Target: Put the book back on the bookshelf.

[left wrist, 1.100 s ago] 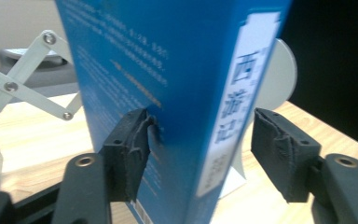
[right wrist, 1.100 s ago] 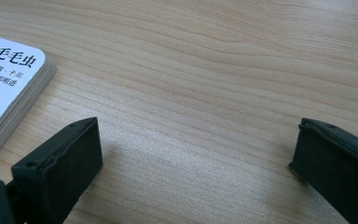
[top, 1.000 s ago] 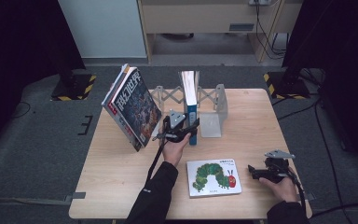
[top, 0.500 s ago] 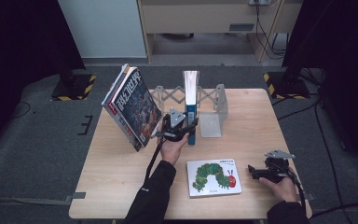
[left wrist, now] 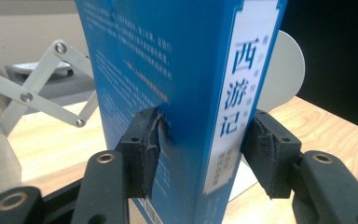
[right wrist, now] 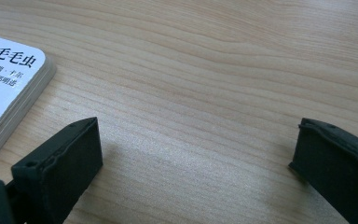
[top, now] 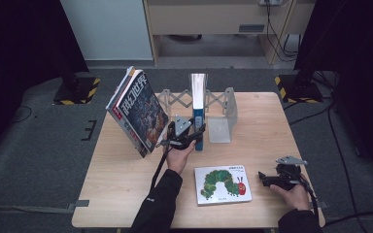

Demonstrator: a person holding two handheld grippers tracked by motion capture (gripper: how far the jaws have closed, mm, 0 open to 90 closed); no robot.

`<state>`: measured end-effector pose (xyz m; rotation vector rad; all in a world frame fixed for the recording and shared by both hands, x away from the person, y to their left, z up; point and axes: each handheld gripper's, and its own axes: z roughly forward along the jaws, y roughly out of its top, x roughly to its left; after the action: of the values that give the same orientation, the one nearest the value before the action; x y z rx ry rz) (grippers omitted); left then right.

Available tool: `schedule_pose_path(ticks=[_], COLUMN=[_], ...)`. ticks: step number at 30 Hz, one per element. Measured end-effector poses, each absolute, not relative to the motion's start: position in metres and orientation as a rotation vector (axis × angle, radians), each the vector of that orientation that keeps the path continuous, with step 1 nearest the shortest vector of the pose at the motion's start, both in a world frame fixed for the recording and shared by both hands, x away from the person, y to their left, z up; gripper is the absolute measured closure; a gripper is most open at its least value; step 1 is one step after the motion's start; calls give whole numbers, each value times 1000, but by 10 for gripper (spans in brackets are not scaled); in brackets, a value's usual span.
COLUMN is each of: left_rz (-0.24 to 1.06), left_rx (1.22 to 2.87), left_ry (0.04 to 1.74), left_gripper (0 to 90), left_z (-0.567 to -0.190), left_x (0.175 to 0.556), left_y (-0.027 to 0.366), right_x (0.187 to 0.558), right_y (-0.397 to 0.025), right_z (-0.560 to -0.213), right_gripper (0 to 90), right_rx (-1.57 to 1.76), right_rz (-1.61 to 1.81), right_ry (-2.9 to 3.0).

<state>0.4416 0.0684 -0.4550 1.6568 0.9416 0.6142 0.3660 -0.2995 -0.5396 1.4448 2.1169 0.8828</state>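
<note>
3 books: blue book (left wrist: 186, 93) clamped; 2 grippers.

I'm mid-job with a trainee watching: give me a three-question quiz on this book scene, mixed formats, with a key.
1. True or false: the left gripper is clamped on the blue book.
2. Multiple choice: where does the caterpillar picture book lie? A) flat on the table B) upright in the metal rack C) leaning against the dark-covered book
3. Fill in: the jaws of the right gripper stand ____ over bare wood.

Key
1. True: one jaw presses the cover and the other the far side, near the spine.
2. A
3. open
</note>
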Motion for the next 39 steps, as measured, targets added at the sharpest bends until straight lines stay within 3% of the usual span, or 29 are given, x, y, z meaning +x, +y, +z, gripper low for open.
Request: schedule_pose_path(ticks=[39], left_rz=[548], left_rx=[1754], left_ry=[1060], left_gripper=[358], left_z=[-510], left_x=[445], left_y=[58], right_x=[366], right_y=[-299], right_z=[-540], right_gripper=[16], right_rx=[1445], right_rz=[883], right_ry=[2117])
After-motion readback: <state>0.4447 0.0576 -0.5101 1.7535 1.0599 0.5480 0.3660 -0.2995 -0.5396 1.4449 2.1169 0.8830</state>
